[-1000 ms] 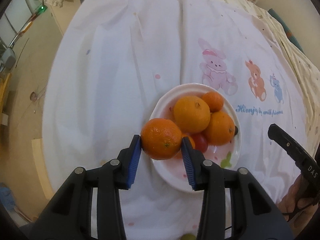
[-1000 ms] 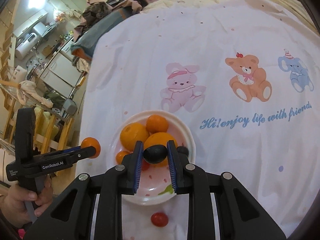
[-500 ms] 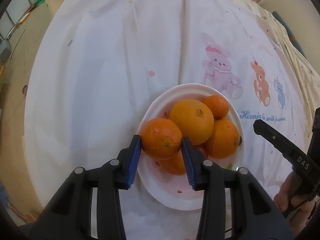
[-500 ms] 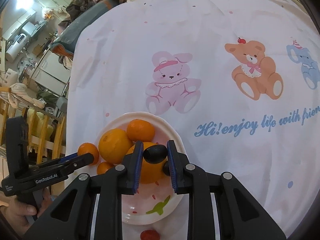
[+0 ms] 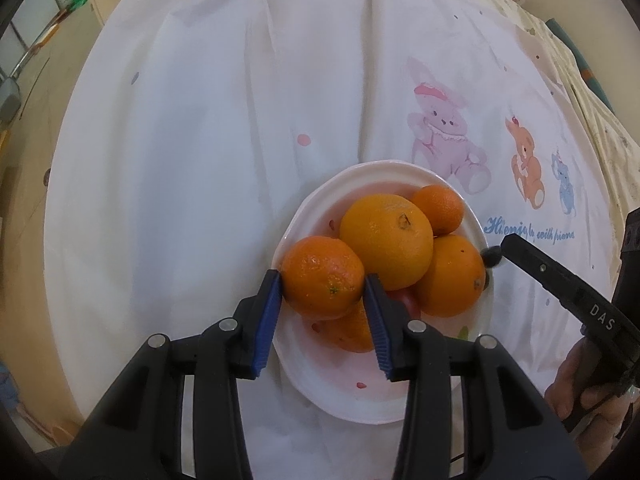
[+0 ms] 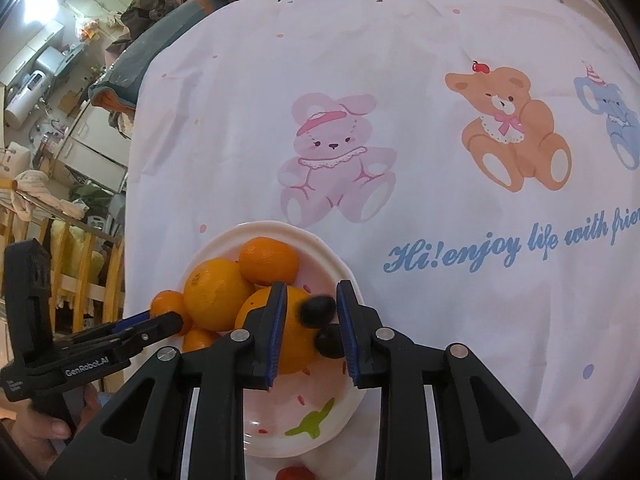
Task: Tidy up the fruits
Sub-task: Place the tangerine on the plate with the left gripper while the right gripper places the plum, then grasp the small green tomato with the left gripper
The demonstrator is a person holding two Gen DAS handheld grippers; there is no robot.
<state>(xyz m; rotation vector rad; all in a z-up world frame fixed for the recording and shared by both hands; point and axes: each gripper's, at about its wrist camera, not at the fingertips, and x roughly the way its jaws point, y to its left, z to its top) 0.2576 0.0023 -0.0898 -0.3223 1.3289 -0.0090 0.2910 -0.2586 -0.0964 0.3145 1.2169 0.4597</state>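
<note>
A white plate on the cartoon-print cloth holds several oranges, among them a big orange. My left gripper is shut on a mandarin and holds it over the plate's left rim, against the pile. My right gripper hangs over the plate's right side. Its jaws are opening, and a small dark fruit sits blurred between them, clear of the left pad. A second dark fruit lies on the plate just below it.
A red cherry tomato lies on the cloth just in front of the plate. The white cloth spreads wide to the left and behind. A person's hand holds the right gripper. Beyond the cloth's left edge are the floor and furniture.
Both grippers came down closer to the plate. The left one brought its mandarin over the rim against the pile. The right jaws parted slightly and the dark fruit came loose between them.
</note>
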